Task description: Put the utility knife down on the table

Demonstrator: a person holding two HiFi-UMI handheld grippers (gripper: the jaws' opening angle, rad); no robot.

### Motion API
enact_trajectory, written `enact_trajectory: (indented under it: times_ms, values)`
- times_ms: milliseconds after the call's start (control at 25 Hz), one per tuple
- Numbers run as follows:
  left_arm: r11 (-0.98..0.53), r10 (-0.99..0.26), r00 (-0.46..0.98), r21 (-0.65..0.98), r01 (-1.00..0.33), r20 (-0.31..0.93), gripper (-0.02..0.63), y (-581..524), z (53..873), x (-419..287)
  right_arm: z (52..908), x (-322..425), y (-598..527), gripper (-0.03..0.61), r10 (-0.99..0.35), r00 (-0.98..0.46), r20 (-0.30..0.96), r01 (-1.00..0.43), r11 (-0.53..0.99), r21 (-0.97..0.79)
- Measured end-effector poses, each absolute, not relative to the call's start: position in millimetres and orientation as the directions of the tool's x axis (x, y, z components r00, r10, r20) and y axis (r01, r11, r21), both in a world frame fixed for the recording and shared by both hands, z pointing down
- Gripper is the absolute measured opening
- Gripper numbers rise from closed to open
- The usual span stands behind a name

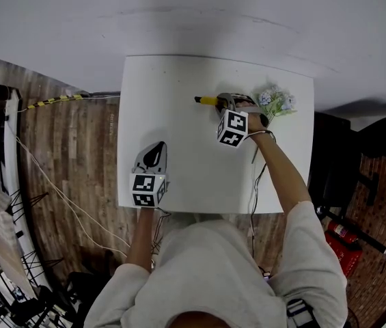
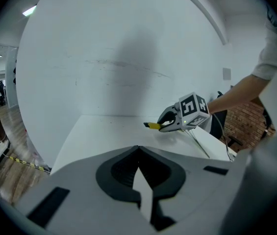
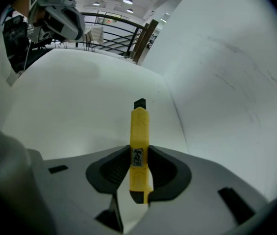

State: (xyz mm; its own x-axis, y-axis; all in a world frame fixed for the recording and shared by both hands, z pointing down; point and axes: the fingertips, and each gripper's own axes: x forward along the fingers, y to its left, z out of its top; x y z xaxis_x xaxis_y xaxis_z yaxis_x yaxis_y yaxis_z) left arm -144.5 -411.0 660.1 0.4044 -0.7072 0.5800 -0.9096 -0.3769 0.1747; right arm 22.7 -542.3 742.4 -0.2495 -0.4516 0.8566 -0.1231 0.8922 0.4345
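Utility knife (image 3: 139,131) clamped in the right hand-held gripper (image 3: 139,166) — tip jutting forward over table (image 3: 79,106)

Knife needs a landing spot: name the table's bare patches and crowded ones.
Bare: the table middle between left tool and right tool, plus the far left corner. Crowded: far right corner, flowers beside the right tool and its knife.

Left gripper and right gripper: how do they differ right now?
The left gripper has its jaws together with nothing between them; the right gripper is clamped on the yellow utility knife. The left is by the near edge of the table; the right is at the far side, beside the flowers. Both are grey with a marker cube.
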Motion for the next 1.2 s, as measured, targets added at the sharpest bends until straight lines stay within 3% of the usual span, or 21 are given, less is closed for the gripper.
enact_trajectory:
  times_ms: [1200]
  values:
    - [-0.339, -0.716, 0.362, 0.156, -0.928, 0.597, 0.006, -400.1, 667.0, -181.9, 771.4, 21.4, -557.5, 0.118, -0.354, -0.170, 0.920, 0.008, 0.933, 0.361]
